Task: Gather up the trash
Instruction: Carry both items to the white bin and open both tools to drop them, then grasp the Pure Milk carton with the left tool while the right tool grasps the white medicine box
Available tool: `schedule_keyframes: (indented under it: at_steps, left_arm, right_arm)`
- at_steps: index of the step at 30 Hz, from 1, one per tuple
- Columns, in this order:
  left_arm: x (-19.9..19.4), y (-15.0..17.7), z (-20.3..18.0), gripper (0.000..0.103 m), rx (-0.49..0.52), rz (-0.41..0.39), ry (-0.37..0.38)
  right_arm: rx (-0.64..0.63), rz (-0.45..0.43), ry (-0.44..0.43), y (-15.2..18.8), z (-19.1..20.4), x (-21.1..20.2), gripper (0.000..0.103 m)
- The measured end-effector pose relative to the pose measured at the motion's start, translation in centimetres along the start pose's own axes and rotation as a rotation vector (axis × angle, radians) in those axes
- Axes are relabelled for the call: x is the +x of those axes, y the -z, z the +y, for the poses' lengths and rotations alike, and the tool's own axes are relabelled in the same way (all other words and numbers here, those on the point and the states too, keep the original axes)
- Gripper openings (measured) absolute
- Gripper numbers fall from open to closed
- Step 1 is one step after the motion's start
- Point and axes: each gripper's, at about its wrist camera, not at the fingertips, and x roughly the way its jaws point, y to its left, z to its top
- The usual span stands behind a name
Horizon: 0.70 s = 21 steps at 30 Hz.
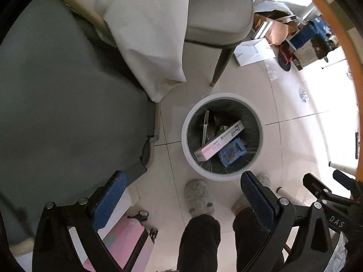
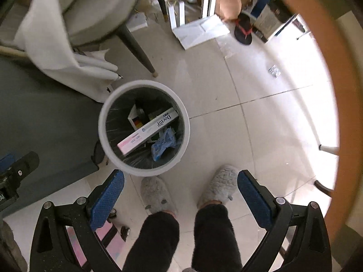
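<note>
Left gripper and right gripper hang wide apart and empty, pointing down; the trash bin on the floor lies just ahead, nearer the left.

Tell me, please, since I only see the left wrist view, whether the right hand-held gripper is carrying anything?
Observer: No. The right wrist view shows the right hand-held gripper wide open, with only the grey slippers and floor beyond its blue pads.
Operator: Thank you. What is the upright thing behind the Doctor box in the bin?
Observer: A small white carton with coloured squares printed on one face.
Operator: And the dark shape near the cardboard box?
Observer: A black flip-flop with a red strap, lying on the tiles.
</note>
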Motion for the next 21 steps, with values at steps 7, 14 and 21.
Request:
schedule_keyframes:
  at_steps: [7, 14, 21]
  left_arm:
    - [-9.7, 2.4, 0.2, 0.103, 0.027, -0.043, 0.009]
    - [-19.3, 4.1, -0.2, 0.103, 0.072, -0.096, -0.013]
    - [-28.1, 3.4, -4.6, 0.103, 0.161, -0.213, -0.027]
  right_arm:
    - [-0.017, -0.05, -0.009, 2.3, 0.5, -10.2, 0.101]
    - [0.008, -0.103, -0.071, 4.9, 0.3, -20.6, 0.101]
    - [0.194, -0.197, -0.213, 6.1, -5.3, -30.8, 0.101]
